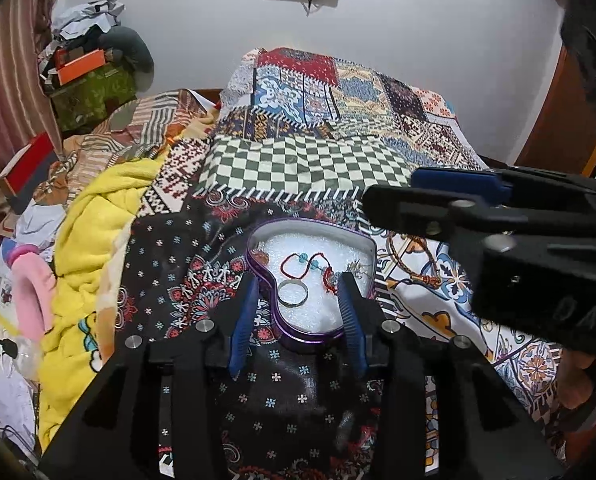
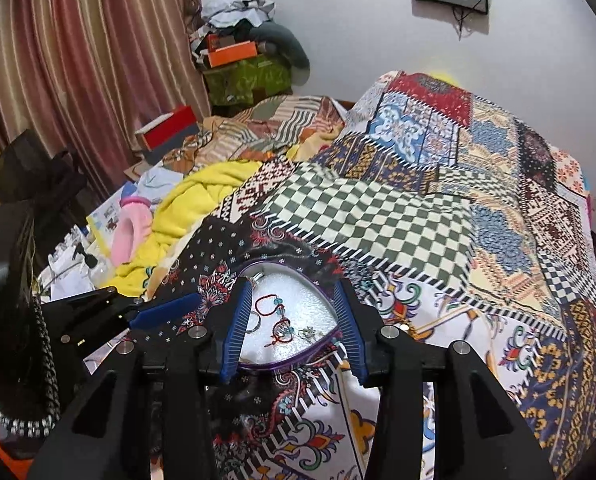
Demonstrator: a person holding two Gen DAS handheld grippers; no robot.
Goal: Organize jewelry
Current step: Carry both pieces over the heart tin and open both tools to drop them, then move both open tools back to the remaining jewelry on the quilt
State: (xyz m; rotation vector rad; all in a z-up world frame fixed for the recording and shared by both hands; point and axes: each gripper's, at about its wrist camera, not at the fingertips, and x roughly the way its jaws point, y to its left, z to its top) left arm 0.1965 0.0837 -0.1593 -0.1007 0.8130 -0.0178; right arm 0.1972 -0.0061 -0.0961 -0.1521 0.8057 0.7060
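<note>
A purple heart-shaped tin with a white foam lining lies open on the patchwork bedspread. In it lie a silver ring, a red thread bracelet with blue beads, and small silver earrings. My left gripper is open, hovering over the tin's near edge with nothing between its blue pads. My right gripper is also open and empty over the tin, with the ring, the bracelet and the earrings showing between its fingers. It enters the left wrist view as the right gripper from the right.
A braided tan cord with a tassel lies on the bedspread right of the tin. A yellow blanket and a pink slipper lie to the left. Boxes and clutter stand by the curtain.
</note>
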